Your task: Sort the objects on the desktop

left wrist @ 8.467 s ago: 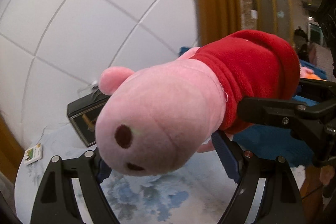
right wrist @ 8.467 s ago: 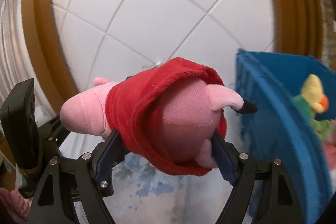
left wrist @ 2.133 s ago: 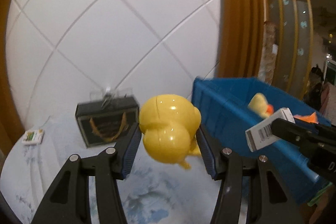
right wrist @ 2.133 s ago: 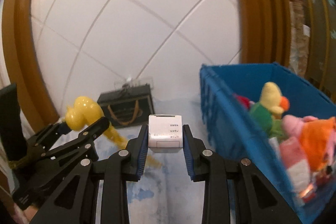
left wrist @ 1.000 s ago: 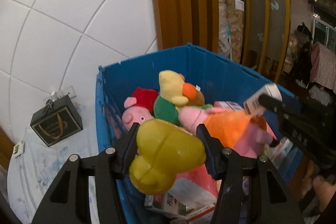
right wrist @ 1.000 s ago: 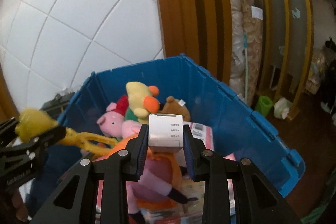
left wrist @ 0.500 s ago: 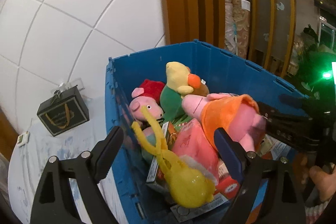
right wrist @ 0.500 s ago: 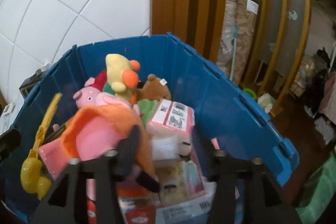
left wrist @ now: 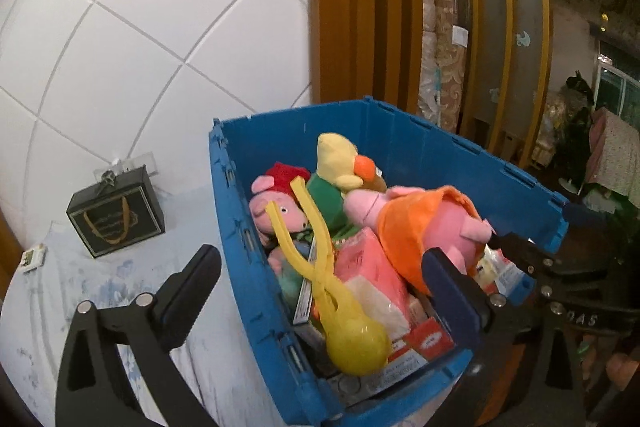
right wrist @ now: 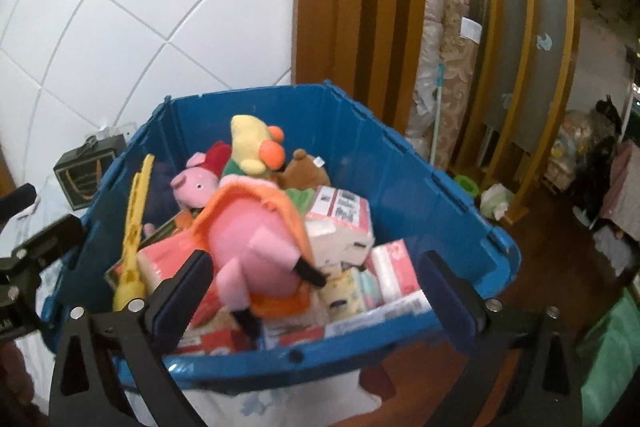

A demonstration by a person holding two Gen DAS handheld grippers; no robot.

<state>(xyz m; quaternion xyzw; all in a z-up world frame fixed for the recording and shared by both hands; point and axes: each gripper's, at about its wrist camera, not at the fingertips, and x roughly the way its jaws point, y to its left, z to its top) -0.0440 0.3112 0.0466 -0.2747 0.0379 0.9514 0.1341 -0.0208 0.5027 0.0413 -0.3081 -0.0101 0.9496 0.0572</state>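
Observation:
A blue bin [left wrist: 226, 187] holds plush toys and cartons. The yellow duck-shaped tongs [left wrist: 352, 341] lie inside it by the left wall, handles pointing up and away. My left gripper [left wrist: 324, 287] hovers over the bin's near corner, its jaws opening, with nothing pressed between the pads. In the right wrist view the small white box [right wrist: 338, 241] rests among the cartons beside the pink pig in an orange dress [right wrist: 256, 227]. My right gripper [right wrist: 318, 291] hangs above the bin's [right wrist: 440, 195] near rim, its jaws also opening and empty.
A black gift box with a gold ribbon [left wrist: 116, 223] stands by the tiled wall on the flowered tablecloth [left wrist: 120, 287]. A small card [left wrist: 34, 259] lies at the far left. Wooden pillars [left wrist: 360, 7] rise behind the bin. A green bag [right wrist: 608, 359] sits low right.
Both grippers have spread wide and let go. The yellow tongs and the white box dropped into the bin and now lie there. Both views shifted slightly over the bin.

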